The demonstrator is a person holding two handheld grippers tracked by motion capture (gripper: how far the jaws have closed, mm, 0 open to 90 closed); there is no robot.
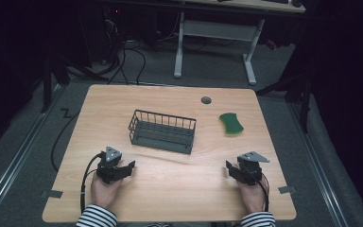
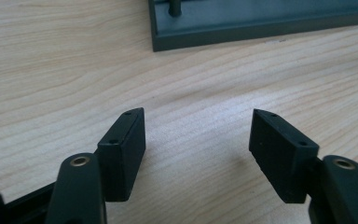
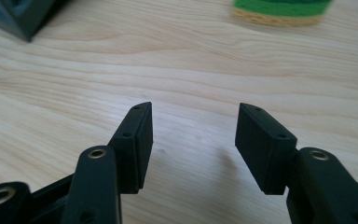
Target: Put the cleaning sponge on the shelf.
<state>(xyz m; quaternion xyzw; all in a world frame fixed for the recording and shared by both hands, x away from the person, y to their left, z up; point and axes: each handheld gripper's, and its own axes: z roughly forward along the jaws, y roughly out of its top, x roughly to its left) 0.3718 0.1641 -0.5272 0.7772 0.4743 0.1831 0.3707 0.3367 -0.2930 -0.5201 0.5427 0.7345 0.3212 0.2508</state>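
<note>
A dark grey wire basket [image 1: 162,131] stands near the middle of the wooden table [image 1: 170,189]; its base corner [image 2: 261,21] lies ahead of my left gripper [image 2: 198,119]. A green sponge [image 1: 230,123] with a yellow underside lies flat at the right back; its near edge [image 3: 279,11] is ahead of my right gripper [image 3: 195,112]. My left gripper [image 1: 125,169] rests low at the front left, jaws open and empty. My right gripper [image 1: 230,169] rests at the front right, also open and empty.
A round grey cable port [image 1: 206,100] sits in the tabletop behind the basket. A black cable [image 1: 86,177] trails from the left gripper over the front edge. Behind the table stands a white desk frame [image 1: 215,33] on a dark floor with cables.
</note>
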